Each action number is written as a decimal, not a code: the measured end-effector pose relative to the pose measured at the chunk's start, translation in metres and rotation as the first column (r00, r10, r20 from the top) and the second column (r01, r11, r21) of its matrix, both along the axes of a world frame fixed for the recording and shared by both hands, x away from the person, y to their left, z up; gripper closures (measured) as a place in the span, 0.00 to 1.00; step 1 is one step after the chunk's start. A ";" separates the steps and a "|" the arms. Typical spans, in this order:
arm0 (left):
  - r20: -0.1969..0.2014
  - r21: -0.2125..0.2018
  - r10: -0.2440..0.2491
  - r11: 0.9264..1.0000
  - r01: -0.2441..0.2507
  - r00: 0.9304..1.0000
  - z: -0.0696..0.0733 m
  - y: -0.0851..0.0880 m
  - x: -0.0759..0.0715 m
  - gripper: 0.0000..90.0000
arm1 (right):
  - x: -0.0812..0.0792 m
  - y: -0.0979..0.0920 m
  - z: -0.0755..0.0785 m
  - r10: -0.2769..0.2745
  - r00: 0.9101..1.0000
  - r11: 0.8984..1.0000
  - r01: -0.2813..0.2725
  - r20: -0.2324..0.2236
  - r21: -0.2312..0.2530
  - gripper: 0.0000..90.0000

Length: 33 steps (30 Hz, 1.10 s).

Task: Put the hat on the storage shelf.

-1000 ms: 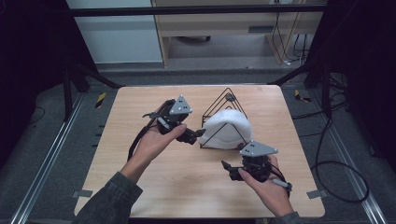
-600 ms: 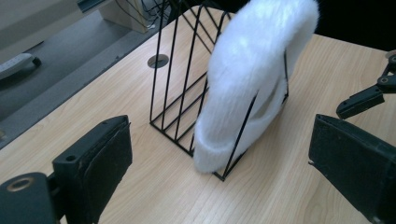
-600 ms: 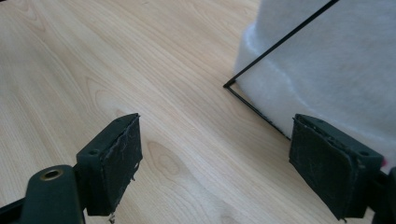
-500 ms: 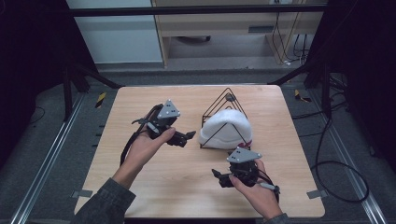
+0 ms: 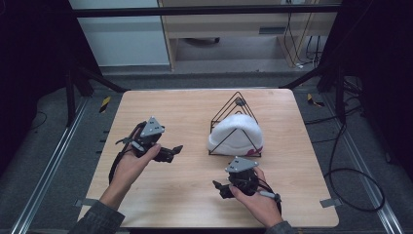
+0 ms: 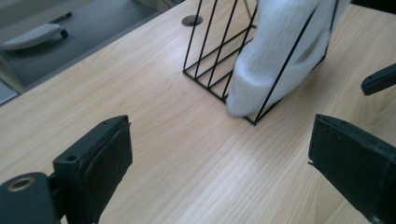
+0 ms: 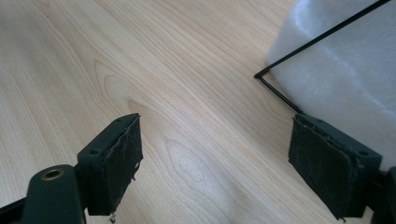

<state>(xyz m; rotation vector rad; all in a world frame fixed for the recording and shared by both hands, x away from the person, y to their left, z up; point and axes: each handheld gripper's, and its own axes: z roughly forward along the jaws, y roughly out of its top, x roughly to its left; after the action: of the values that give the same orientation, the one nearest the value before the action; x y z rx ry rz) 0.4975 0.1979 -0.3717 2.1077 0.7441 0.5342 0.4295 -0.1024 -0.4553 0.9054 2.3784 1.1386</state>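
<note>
Table [image 5: 185, 195] under both my tongs: left gripper [image 5: 174, 151] and right gripper [image 5: 220, 187] gape empty, beside the wire rack [image 5: 237, 127] holding a white hat [image 5: 234, 134]

White fleece hat [image 5: 234, 134] inside wire rack [image 5: 237, 104]

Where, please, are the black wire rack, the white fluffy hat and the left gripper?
black wire rack [image 5: 238, 102]: high view, its top apex.
white fluffy hat [image 5: 234, 129]: high view, its crown.
left gripper [image 5: 178, 148]: high view, between its fingertips.
</note>
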 end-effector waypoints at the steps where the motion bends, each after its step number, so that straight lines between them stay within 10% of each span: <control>1: -0.003 0.000 0.008 1.000 -0.008 1.000 -0.003 0.003 0.000 0.06 | 0.000 0.001 -0.001 0.001 1.000 1.000 -0.001 -0.002 0.000 0.20; 19: -0.082 0.018 0.063 0.998 -0.062 0.995 -0.048 0.051 -0.016 0.06 | 0.012 0.018 -0.025 0.005 0.998 1.000 -0.006 -0.061 -0.017 0.20; 33: -0.155 -0.004 0.144 0.989 -0.146 0.977 -0.097 0.092 -0.024 0.06 | 0.032 0.050 -0.045 -0.022 0.996 0.999 0.020 -0.090 -0.026 0.18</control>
<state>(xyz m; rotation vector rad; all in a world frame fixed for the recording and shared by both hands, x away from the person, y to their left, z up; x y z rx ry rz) 0.4732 0.2896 -0.4691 2.1079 0.9933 0.4449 0.4614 -0.0525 -0.5002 0.9909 2.4433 1.0789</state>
